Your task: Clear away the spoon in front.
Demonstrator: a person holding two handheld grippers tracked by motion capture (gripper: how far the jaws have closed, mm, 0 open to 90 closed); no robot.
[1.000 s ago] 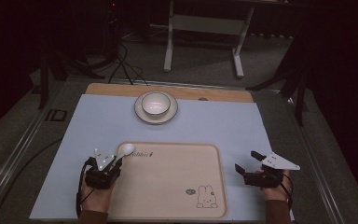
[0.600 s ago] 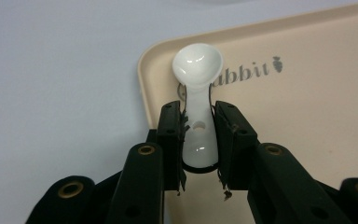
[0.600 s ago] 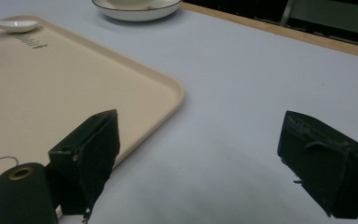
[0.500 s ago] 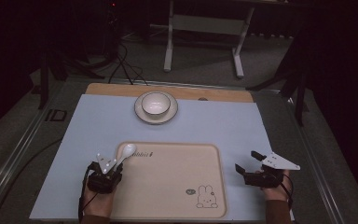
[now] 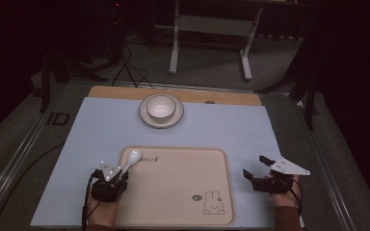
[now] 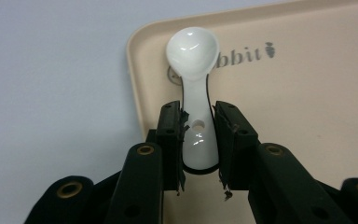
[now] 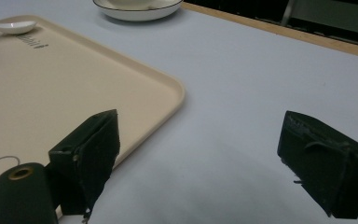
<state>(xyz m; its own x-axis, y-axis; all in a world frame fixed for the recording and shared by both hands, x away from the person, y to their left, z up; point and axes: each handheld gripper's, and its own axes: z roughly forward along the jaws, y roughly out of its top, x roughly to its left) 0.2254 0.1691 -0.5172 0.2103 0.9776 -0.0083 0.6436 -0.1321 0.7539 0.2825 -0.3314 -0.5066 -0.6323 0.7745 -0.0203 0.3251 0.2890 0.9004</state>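
The left hand-held gripper [image 5: 117, 174] is sitting at the tray's [image 5: 183, 192] near left corner, its jaws clamping the handle of a white spoon [image 6: 195, 93]. The spoon is lying over the tray's left rim, its bowl pointing away toward the tray's far left corner, beside the printed word there. The right hand-held gripper [image 5: 260, 168] is resting on the pale blue worktop [image 5: 231, 130] just right of the tray, its jaws standing wide apart with nothing between them. Well beyond the tray's far edge, a bowl [image 5: 161, 106] is standing on a plate [image 5: 145, 116].
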